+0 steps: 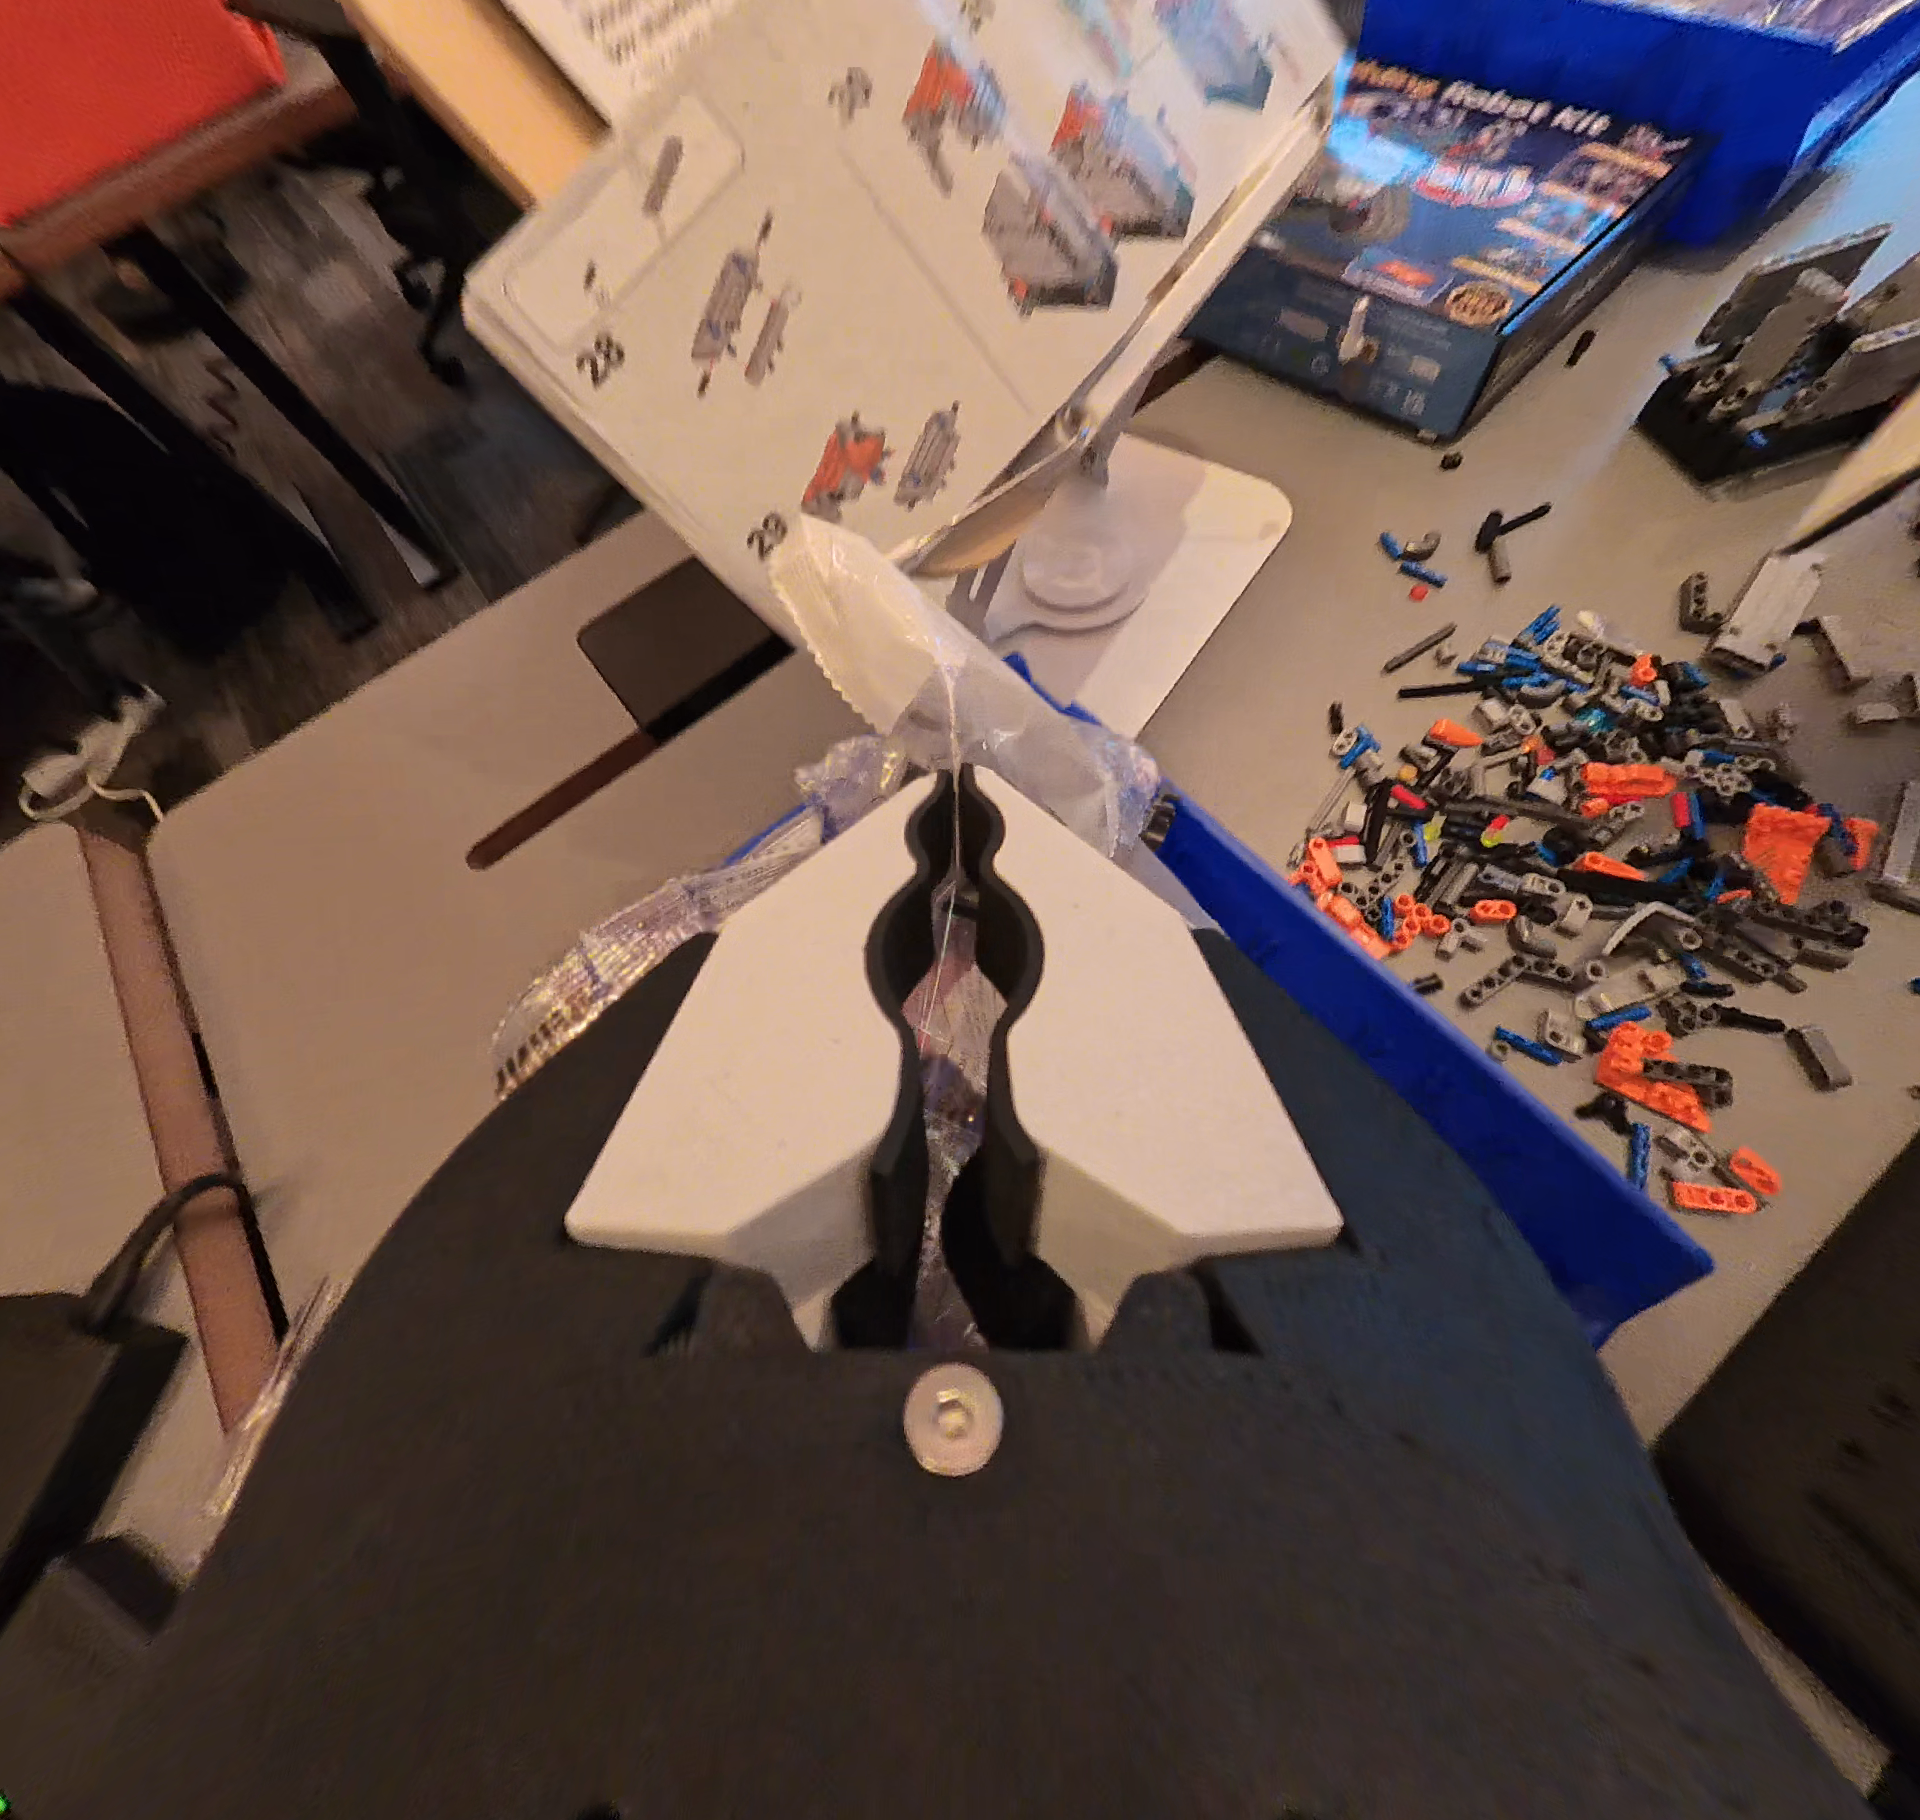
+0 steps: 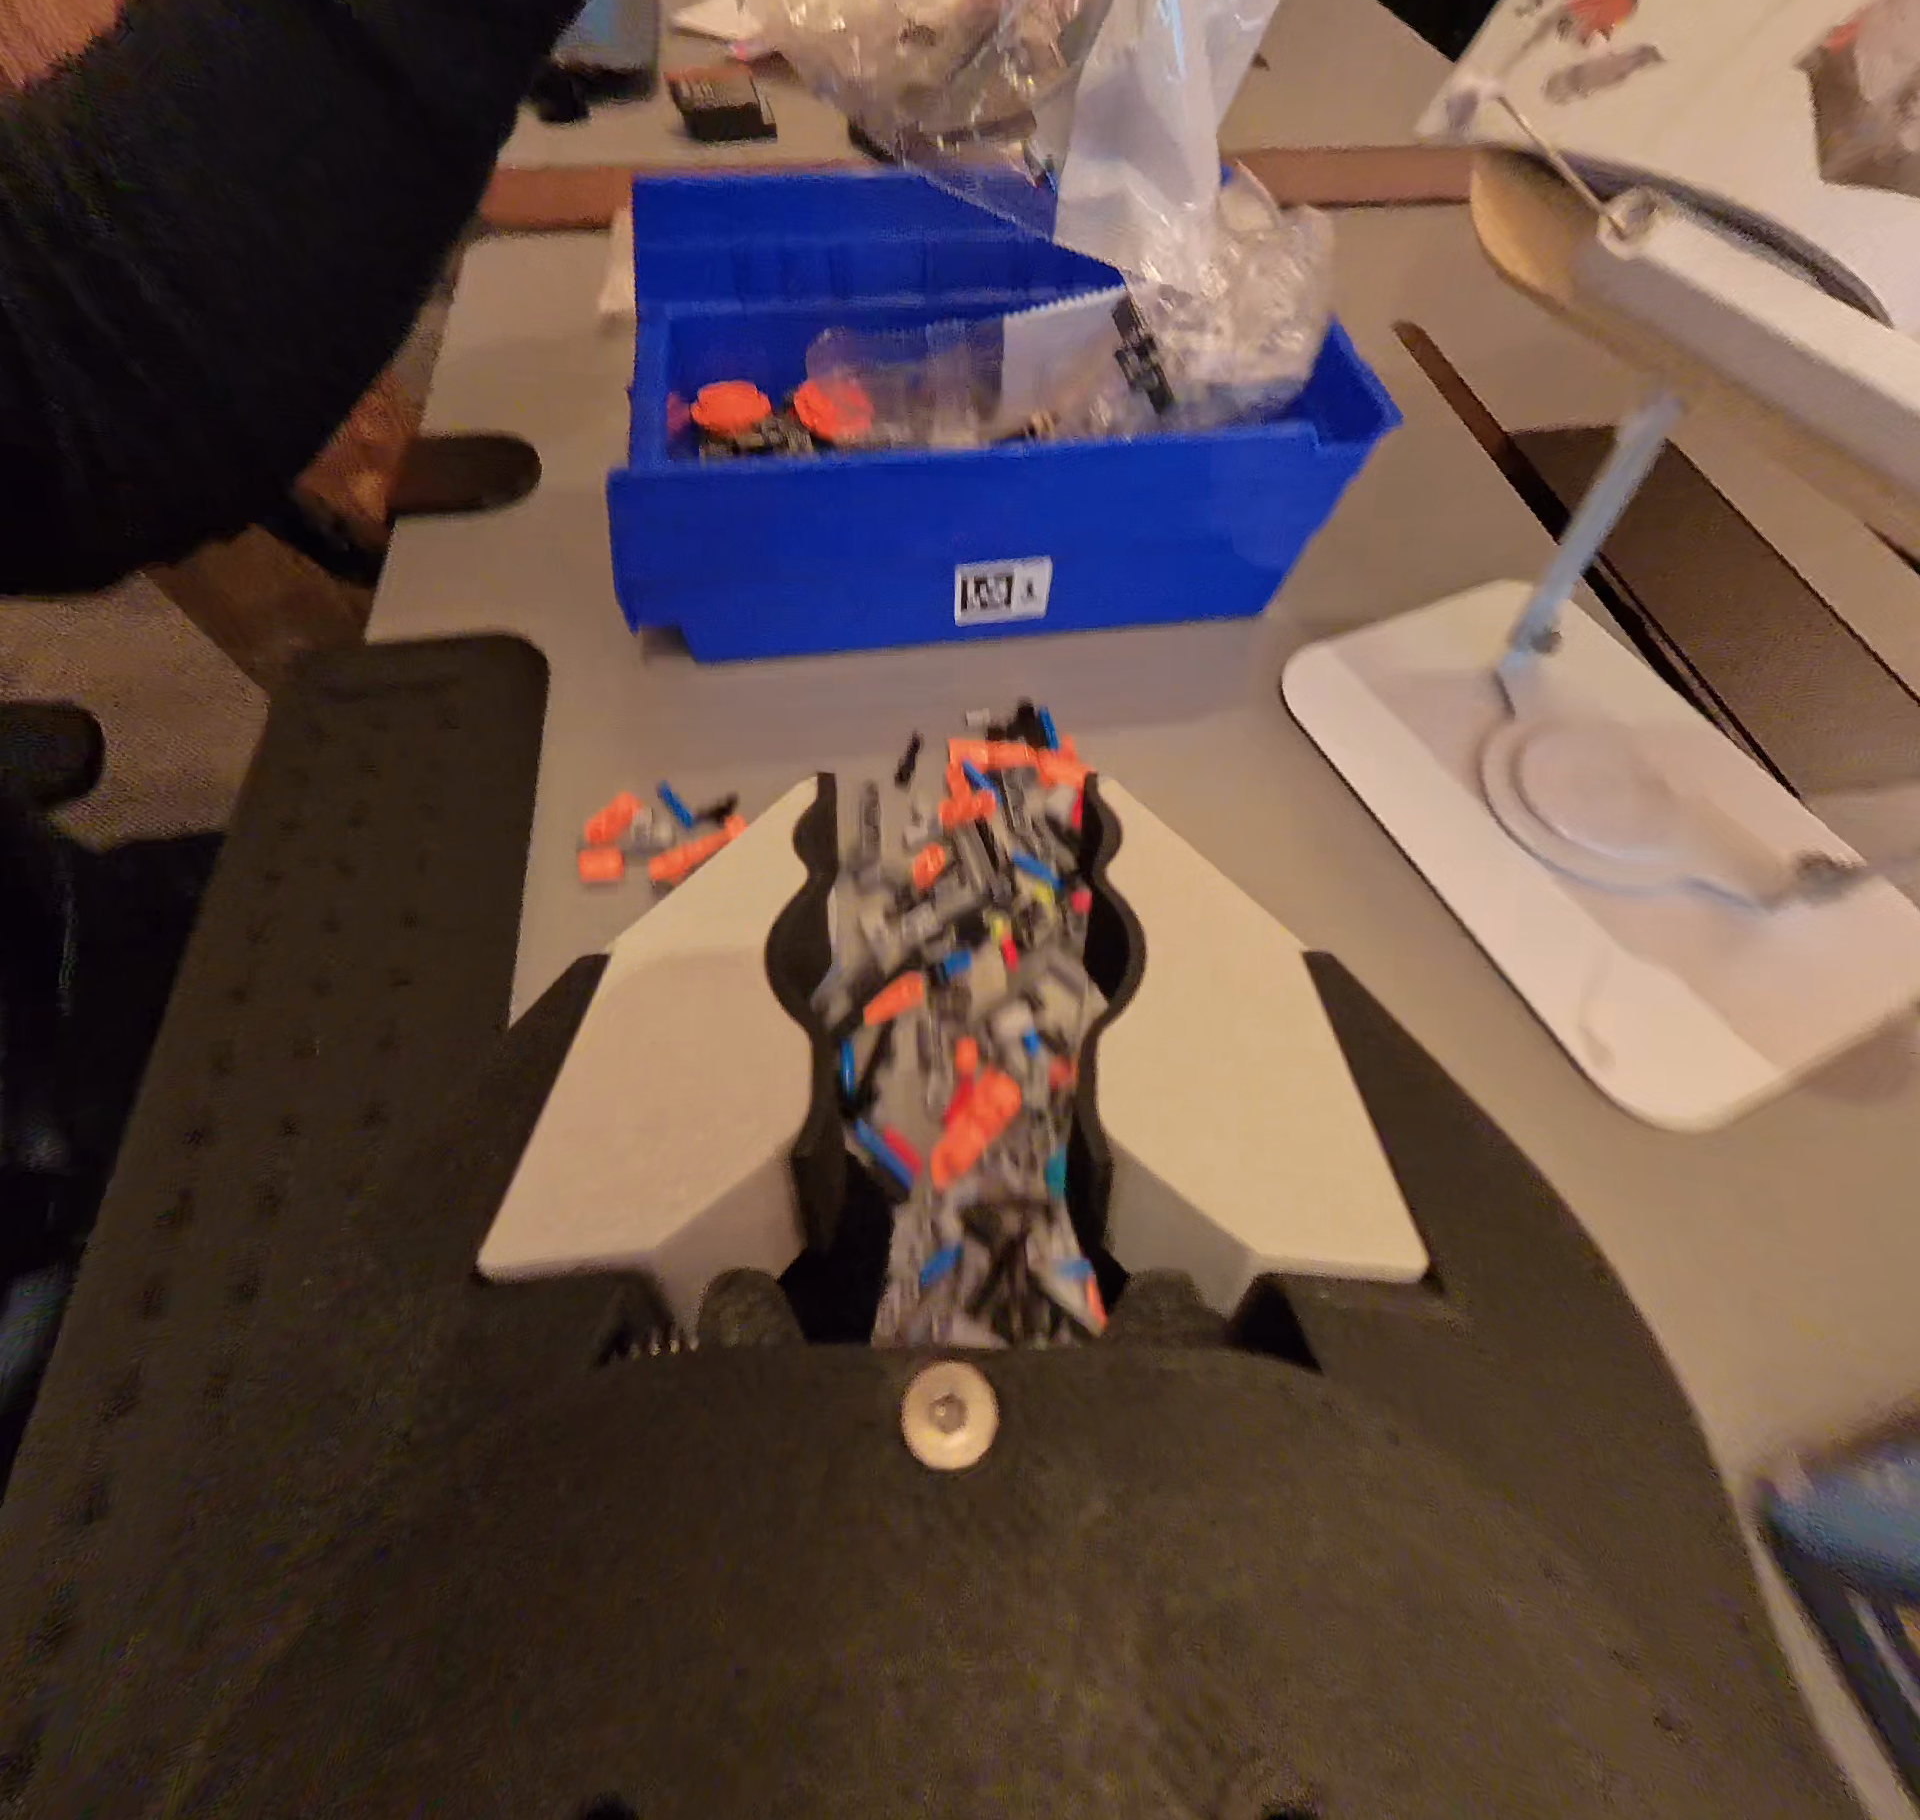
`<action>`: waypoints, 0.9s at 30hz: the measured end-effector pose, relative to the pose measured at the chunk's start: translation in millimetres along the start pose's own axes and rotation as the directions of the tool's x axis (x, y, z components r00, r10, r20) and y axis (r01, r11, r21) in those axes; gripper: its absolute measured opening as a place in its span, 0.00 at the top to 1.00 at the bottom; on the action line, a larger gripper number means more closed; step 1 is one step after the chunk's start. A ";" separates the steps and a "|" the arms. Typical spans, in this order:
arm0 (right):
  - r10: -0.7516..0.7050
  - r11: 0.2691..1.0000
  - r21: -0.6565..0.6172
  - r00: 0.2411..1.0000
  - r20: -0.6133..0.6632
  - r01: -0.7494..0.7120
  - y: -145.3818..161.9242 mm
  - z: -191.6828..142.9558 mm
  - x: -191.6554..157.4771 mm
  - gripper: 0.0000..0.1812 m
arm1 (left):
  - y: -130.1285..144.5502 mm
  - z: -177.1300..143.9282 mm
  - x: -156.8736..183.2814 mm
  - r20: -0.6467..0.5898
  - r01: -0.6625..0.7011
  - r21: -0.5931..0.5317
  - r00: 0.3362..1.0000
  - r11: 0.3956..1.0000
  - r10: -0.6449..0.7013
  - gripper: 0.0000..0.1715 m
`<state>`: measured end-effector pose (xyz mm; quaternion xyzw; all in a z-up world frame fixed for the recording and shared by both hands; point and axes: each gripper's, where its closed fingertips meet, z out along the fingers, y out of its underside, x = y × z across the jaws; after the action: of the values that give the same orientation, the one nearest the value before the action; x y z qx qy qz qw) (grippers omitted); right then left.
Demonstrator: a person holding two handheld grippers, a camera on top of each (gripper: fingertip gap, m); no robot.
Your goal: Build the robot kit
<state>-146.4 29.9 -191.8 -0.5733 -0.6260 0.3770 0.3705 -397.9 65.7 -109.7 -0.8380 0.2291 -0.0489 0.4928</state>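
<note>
My left gripper (image 1: 961,783) is shut on a clear plastic bag (image 1: 935,669); the thin film runs down between its closed jaws. The bag hangs over a blue bin (image 1: 1403,1043). In the right wrist view the same bag (image 2: 1174,108) is lifted above that blue bin (image 2: 935,544), which holds more clear bags and orange and black parts. My right gripper (image 2: 956,794) is open and empty. It hovers over a pile of small orange, blue, grey and black building pieces (image 2: 977,939), which also shows in the left wrist view (image 1: 1610,887).
An instruction booklet (image 1: 883,212) stands on a white stand with a flat base (image 2: 1558,887) right of the bin. A kit box (image 1: 1455,243), a second blue bin (image 1: 1662,56) and a part-built grey model (image 1: 1787,347) lie behind the pile. A dark sleeve (image 2: 208,212) is at upper left. The grippers' ends are close to 30 cm from one another.
</note>
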 end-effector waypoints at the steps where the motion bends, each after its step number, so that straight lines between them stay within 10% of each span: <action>1: 0.006 1.000 0.015 1.000 0.018 -0.007 -11.4 13.6 1.0 0.73 | -6.9 -4.7 3.7 0.005 -0.012 0.029 1.000 1.000 0.012 1.00; 13: 0.003 0.992 0.129 0.990 -0.138 0.015 -93.7 108.2 43.2 0.50 | -81.8 -40.6 70.2 -0.094 -0.053 0.274 0.992 0.960 0.081 1.00; 18: -0.014 0.983 0.180 0.989 -0.148 0.041 -94.9 79.3 42.4 0.73 | -101.2 -29.9 105.2 -0.168 -0.093 0.278 0.975 0.956 0.143 1.00; 27: 0.010 0.979 0.198 0.963 -0.270 0.045 -89.6 -14.6 74.8 0.80 | -115.8 -5.0 140.6 -0.375 -0.027 0.303 0.916 0.953 0.145 1.00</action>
<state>-177.7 99.9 -102.6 -0.5728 -0.5333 0.3541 0.5120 -235.4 48.3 -29.1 -0.7182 0.3507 -0.2272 0.5565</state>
